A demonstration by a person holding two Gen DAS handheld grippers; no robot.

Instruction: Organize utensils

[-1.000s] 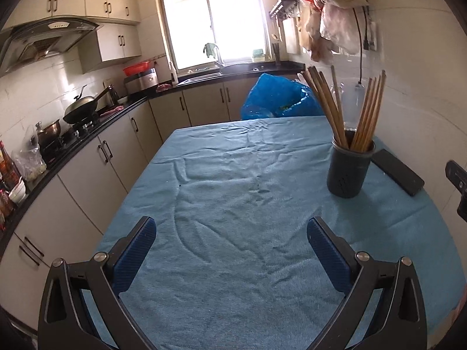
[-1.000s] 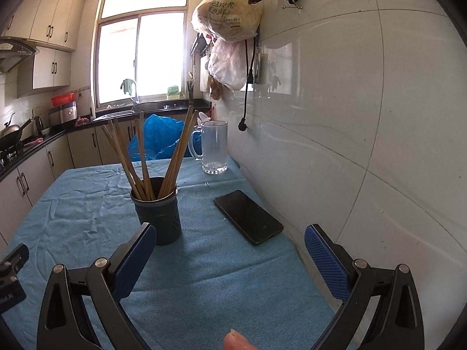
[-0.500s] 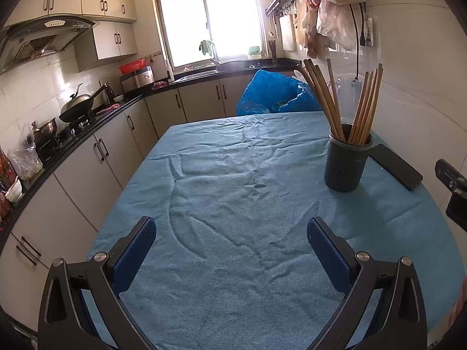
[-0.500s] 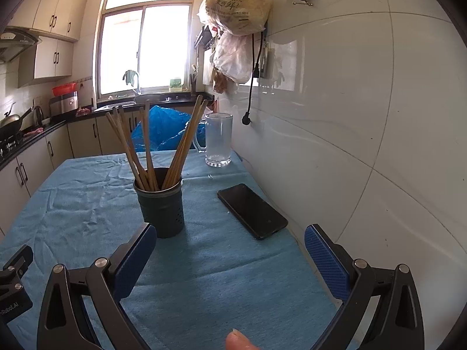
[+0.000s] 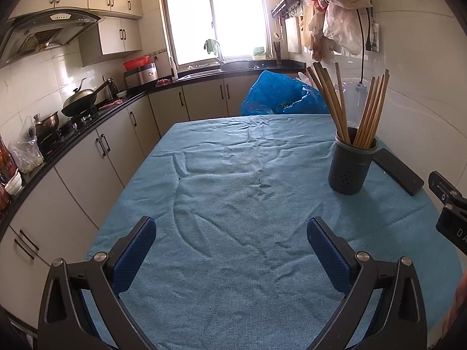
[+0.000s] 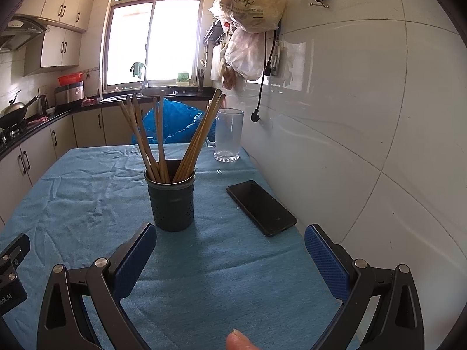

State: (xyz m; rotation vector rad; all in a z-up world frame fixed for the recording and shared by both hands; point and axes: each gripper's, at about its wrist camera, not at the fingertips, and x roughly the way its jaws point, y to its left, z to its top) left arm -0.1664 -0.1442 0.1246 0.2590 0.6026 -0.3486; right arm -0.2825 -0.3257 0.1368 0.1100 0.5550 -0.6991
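Where blue cloth [image 6: 87, 198] lies: one holder [image 6: 170, 201], one phone [image 6: 261, 207], one glass [image 6: 229, 134].

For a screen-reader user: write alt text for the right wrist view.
A dark holder full of wooden chopsticks stands on a blue tablecloth, just ahead of the open, empty right gripper. A black phone lies flat to its right near the tiled wall, and a glass mug stands farther back.
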